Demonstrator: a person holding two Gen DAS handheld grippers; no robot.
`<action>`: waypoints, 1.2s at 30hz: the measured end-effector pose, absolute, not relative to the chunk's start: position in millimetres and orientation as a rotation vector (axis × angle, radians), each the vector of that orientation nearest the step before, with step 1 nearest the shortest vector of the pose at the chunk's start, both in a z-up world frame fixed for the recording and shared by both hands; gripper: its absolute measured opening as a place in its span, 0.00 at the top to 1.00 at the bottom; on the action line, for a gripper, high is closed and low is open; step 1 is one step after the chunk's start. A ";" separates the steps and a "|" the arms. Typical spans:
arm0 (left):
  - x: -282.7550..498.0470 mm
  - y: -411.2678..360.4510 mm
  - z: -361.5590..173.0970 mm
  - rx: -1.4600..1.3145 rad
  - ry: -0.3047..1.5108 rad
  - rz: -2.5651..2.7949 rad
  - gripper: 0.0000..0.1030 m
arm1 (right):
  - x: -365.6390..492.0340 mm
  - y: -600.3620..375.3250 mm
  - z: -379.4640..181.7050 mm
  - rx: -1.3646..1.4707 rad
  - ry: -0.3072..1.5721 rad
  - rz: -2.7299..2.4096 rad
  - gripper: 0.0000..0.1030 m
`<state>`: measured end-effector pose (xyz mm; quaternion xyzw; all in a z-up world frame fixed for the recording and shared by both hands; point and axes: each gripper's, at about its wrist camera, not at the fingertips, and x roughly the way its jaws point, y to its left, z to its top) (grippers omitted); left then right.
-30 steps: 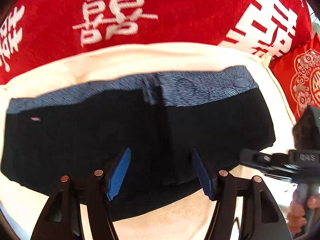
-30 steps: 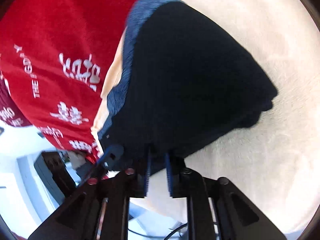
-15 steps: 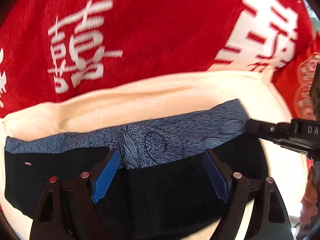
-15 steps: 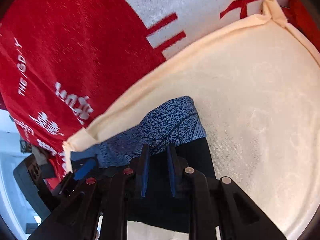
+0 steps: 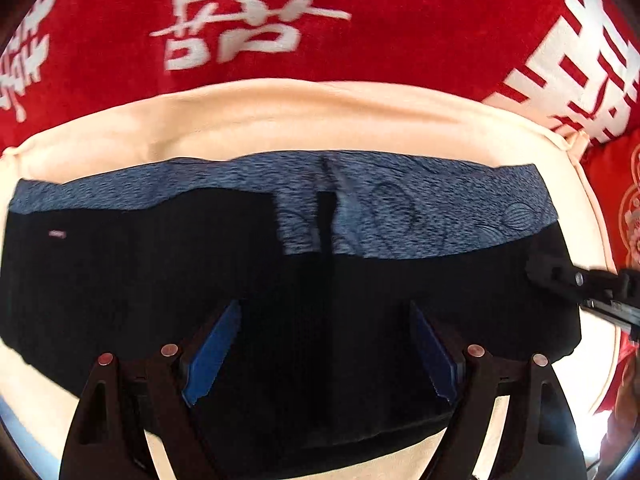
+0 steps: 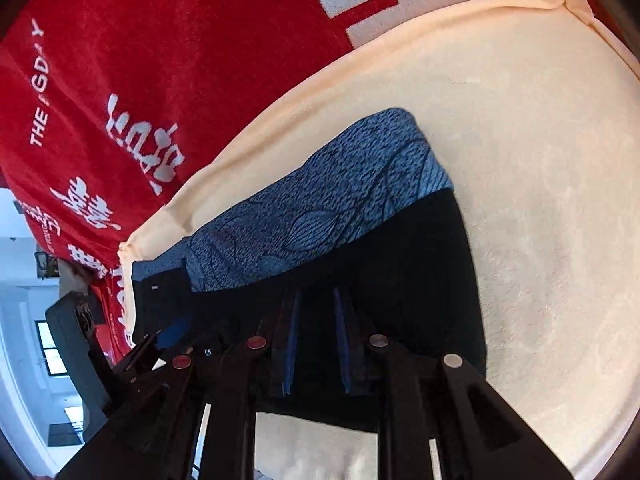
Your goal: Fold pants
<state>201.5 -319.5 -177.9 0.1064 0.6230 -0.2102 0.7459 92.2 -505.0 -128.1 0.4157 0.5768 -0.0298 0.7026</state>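
Left gripper [image 5: 326,354] spread wide, jaws just been opening, blue pads [image 5: 210,356] clear of cloth, nothing clamped. Hovers pointing steeply down over near middle of folded black pants with blue-grey patterned waistband [image 5: 160,280]; dark fabric seen between and below the pads, but no pressing contact visible.

Right gripper [image 6: 316,340] nearly closed, narrow gap between its blue pads, black fabric of the pants [image 6: 420,272] showing in that gap; pinched or merely behind, cannot tell. Sits at near edge of the pants close to one end; also seen in left wrist view as black finger [image 5: 568,280] at right end of the fabric.

Pants folded into a wide flat band, waistband along far edge, lying on cream plush blanket [image 5: 320,120]. Beyond the blanket, red fleece cover with white characters [image 5: 360,20]. Red embroidered cushion [image 5: 624,200] at right edge, partly cut off.
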 end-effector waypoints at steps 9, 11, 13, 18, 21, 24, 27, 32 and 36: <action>188.6 -273.7 -157.1 0.274 1.360 -0.384 0.17 | 121.4 -456.4 -118.1 0.860 1.316 0.045 0.79; 183.2 -265.2 -151.3 0.289 1.345 -0.359 0.17 | 137.8 -448.6 -115.0 0.837 1.317 0.072 0.67; 178.4 -255.9 -149.3 0.280 1.353 -0.336 0.17 | 157.4 -436.5 -113.5 0.779 1.333 0.082 0.43; 165.6 -231.4 -152.6 0.250 1.380 -0.290 0.17 | 198.2 -405.5 -111.8 0.541 1.358 0.041 0.45; 160.2 -223.7 -158.4 0.233 1.395 -0.271 0.17 | 209.7 -395.9 -134.0 0.506 1.441 0.023 0.82; 159.0 -211.8 -159.8 0.205 1.406 -0.245 0.17 | 201.9 -391.1 -133.9 0.505 1.443 0.057 0.82; 161.1 -201.8 -163.0 0.182 1.420 -0.221 0.17 | 190.7 -385.4 -132.4 0.497 1.455 0.117 0.78; 163.0 -189.3 -163.5 0.183 1.433 -0.192 0.17 | 170.5 -399.7 -109.4 0.568 1.418 0.099 0.50; 165.0 -182.3 -160.5 0.177 1.429 -0.182 0.17 | 145.6 -403.8 -84.4 0.567 1.358 0.091 0.50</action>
